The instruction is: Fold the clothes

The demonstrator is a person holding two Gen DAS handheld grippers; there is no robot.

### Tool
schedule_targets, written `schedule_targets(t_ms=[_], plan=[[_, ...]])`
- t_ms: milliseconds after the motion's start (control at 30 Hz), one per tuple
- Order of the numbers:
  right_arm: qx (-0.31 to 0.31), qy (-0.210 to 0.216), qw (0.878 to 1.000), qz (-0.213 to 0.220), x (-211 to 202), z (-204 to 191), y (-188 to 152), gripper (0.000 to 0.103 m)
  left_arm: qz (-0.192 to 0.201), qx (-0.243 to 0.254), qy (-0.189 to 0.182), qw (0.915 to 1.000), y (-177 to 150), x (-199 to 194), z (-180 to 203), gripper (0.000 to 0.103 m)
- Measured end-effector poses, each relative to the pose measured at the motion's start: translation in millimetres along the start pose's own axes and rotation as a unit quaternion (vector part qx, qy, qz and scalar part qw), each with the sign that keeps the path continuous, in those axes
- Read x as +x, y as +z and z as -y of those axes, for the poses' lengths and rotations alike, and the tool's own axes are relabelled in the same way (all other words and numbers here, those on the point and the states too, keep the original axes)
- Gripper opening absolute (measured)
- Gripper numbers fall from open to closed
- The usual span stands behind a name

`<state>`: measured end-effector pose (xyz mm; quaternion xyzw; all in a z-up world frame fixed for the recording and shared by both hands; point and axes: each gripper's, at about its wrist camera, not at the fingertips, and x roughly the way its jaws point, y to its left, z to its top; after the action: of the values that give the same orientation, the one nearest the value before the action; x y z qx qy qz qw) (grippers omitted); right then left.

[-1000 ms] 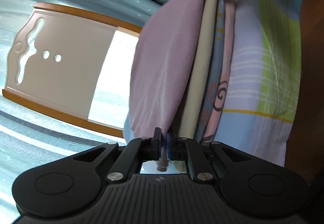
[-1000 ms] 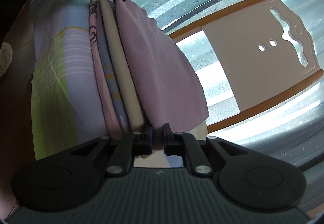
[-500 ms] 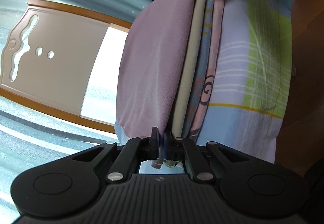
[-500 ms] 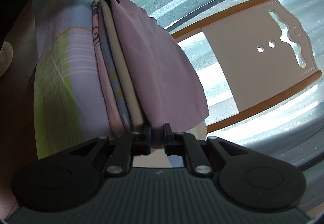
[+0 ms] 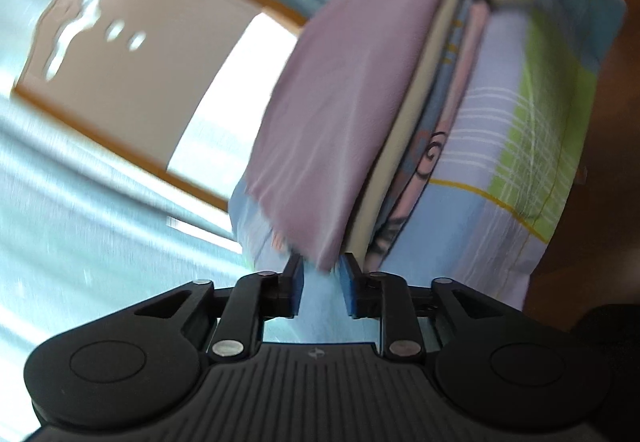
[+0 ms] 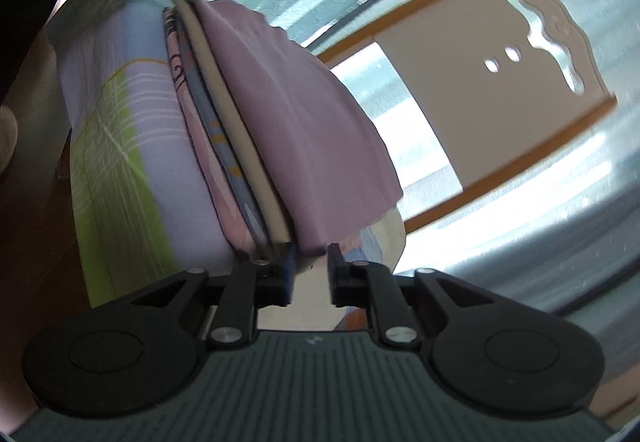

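1. The left gripper (image 5: 321, 288) has its jaws spread apart, with a clear gap between the blue pads; the near corner of the mauve cloth (image 5: 352, 98) hangs just above that gap, and no pad presses on it.
2. The right gripper (image 6: 310, 276) is likewise spread. The near edge of the mauve cloth (image 6: 296, 114) dips towards the space between its fingers, but whether it touches either one cannot be told through the blur.
3. The mauve cloth lies as the top layer of a stack of folded laundry. Directly under it sit a cream folded piece (image 5: 416, 110), then a blue patterned piece (image 5: 448, 82) and a pink printed piece (image 5: 430, 158) with a dark swirl.
4. The stack rests on a large pillow (image 5: 516, 146) covered in lilac, light blue and lime-green plaid, which lies on a brown wooden surface (image 5: 600, 202).
5. In the left wrist view the other gripper shows at the far end of the cloth, dark with red markings, blurred. In the right wrist view the opposite gripper appears at the far end as a black frame just beside the top of the stack.
6. Beyond the stack stands a beige panel (image 6: 492, 98) with an orange-brown wooden border and cut-out holes, set against pale blue-grey striped bedding (image 5: 80, 210).
7. Both views are smeared.
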<state>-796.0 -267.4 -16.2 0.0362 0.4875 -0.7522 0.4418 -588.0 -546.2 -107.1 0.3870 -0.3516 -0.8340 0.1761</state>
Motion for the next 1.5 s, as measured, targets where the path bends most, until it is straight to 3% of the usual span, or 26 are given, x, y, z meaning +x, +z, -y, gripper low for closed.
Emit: schedule_targets(t_ms=[133,200,300,400,467,500,567,767,967,1067,1267,1500], plan=[[0.158,0.032,0.987,-0.008,-15,9,-6,0.034,-0.015,-0.120,-0.003,0.9927,-5,-13,-20,0.038],[0.242,0.049,0.969,-0.006,-21,14,-11,0.044,-0.015,-0.192,-0.009,0.9813,-9,-25,-28,0.048],[0.359,0.069,0.931,0.002,-32,21,-22,0.059,-0.015,-0.286,-0.015,0.9579,-12,-38,-37,0.070],[0.449,0.077,0.890,0.000,-39,27,-31,0.082,-0.016,-0.338,-0.025,0.9408,-10,-48,-37,0.085],[0.482,0.073,0.873,-0.003,-42,26,-34,0.100,-0.017,-0.370,-0.032,0.9284,-9,-54,-36,0.095],[0.490,0.069,0.869,-0.006,-44,25,-33,0.102,-0.015,-0.375,-0.035,0.9261,-6,-59,-34,0.100],[0.505,0.061,0.861,-0.014,-46,22,-33,0.102,-0.012,-0.384,-0.040,0.9225,-2,-66,-29,0.100],[0.518,0.065,0.852,-0.047,-37,8,-24,0.102,-0.026,-0.409,-0.037,0.9112,10,-63,-11,0.103],[0.498,0.066,0.863,-0.060,-31,-1,-13,0.102,-0.042,-0.454,-0.042,0.8888,5,-38,-5,0.103],[0.495,0.061,0.865,-0.059,-29,0,-12,0.102,-0.065,-0.462,-0.039,0.8836,2,-25,0,0.103],[0.507,0.051,0.858,-0.065,-26,0,-17,0.102,-0.076,-0.459,-0.045,0.8841,-7,-21,12,0.103],[0.495,0.052,0.865,-0.072,-18,-5,-14,0.102,-0.072,-0.448,-0.068,0.8884,-4,-18,23,0.103]])
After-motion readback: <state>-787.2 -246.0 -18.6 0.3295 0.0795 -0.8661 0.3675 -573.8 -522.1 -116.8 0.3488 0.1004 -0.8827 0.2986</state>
